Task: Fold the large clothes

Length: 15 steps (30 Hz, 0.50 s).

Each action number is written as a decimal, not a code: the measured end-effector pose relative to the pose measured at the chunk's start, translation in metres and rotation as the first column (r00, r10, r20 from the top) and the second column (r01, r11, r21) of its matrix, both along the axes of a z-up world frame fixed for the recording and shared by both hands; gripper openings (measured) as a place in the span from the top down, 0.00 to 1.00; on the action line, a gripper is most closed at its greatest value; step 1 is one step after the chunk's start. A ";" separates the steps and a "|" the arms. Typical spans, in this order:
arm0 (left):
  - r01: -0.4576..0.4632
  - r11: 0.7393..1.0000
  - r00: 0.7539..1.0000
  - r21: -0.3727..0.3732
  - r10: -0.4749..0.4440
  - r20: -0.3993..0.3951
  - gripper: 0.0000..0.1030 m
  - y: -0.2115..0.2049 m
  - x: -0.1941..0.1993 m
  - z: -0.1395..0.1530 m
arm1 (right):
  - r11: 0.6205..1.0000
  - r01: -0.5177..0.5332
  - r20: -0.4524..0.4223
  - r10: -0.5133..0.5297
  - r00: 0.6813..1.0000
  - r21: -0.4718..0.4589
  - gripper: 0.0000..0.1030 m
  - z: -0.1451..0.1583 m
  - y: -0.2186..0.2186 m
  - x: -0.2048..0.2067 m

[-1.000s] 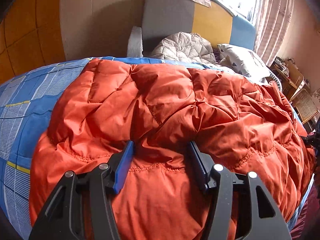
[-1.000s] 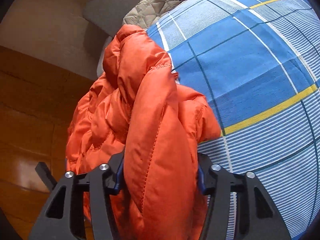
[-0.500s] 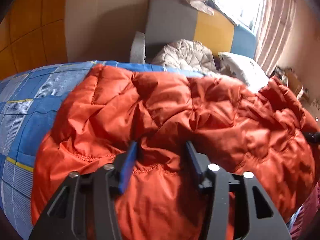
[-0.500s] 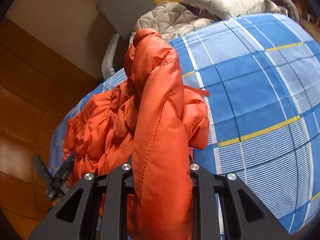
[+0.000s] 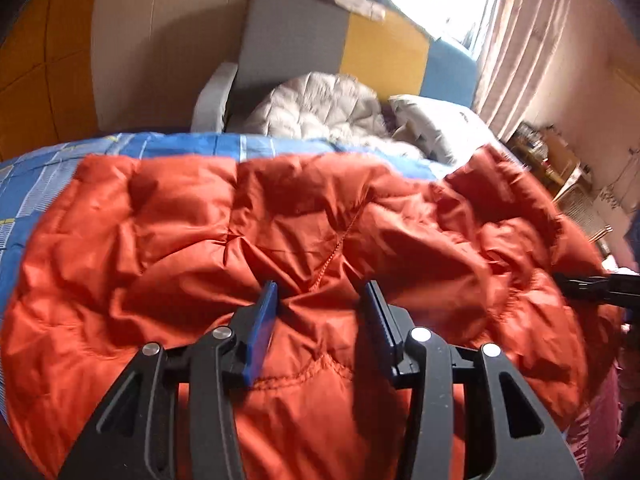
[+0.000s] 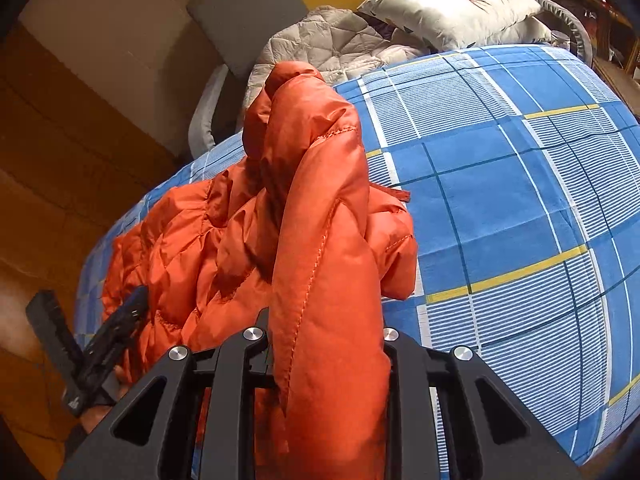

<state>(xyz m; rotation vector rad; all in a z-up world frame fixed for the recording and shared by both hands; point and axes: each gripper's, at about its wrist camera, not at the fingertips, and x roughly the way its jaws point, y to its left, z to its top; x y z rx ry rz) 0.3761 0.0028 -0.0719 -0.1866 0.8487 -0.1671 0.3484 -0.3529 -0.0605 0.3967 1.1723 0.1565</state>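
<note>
An orange quilted down jacket (image 5: 280, 220) lies spread across a bed with a blue checked sheet (image 6: 500, 200). In the left wrist view my left gripper (image 5: 320, 292) sits at the jacket's near hem. A pucker of fabric is bunched between its blue pad and its black pad, and the jaws are easing open slightly. My right gripper (image 6: 326, 320) is shut on a thick upright fold of the jacket (image 6: 320, 200), which hides its fingertips. That fold is lifted off the sheet. Each gripper shows in the other's view, the left gripper (image 6: 120, 328) low on the left and the right gripper (image 5: 592, 284) at the right edge.
Beyond the bed stands a grey, yellow and blue sofa (image 5: 296, 40) with a beige quilted blanket (image 5: 320, 104) and a white pillow (image 6: 452, 4). A curtain (image 5: 520, 40) hangs by the window, with cluttered shelves (image 5: 560, 160) to its right. Wooden floor (image 6: 40, 200) lies left of the bed.
My right gripper's jaws narrowed onto the jacket fold and rose, lifting it off the sheet. My left gripper's jaws narrowed on the hem fabric and shifted along the jacket.
</note>
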 end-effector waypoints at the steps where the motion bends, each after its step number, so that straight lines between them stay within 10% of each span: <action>1: -0.001 1.000 1.000 0.013 0.001 -0.011 0.57 -0.003 0.004 -0.005 | 1.000 -0.001 0.000 0.001 1.000 0.002 0.79 0.000 0.000 -0.001; 15: -0.003 0.998 1.000 0.060 0.003 -0.006 0.55 -0.012 0.011 -0.032 | 0.995 -0.083 0.064 0.079 0.995 0.057 0.83 0.060 0.072 -0.003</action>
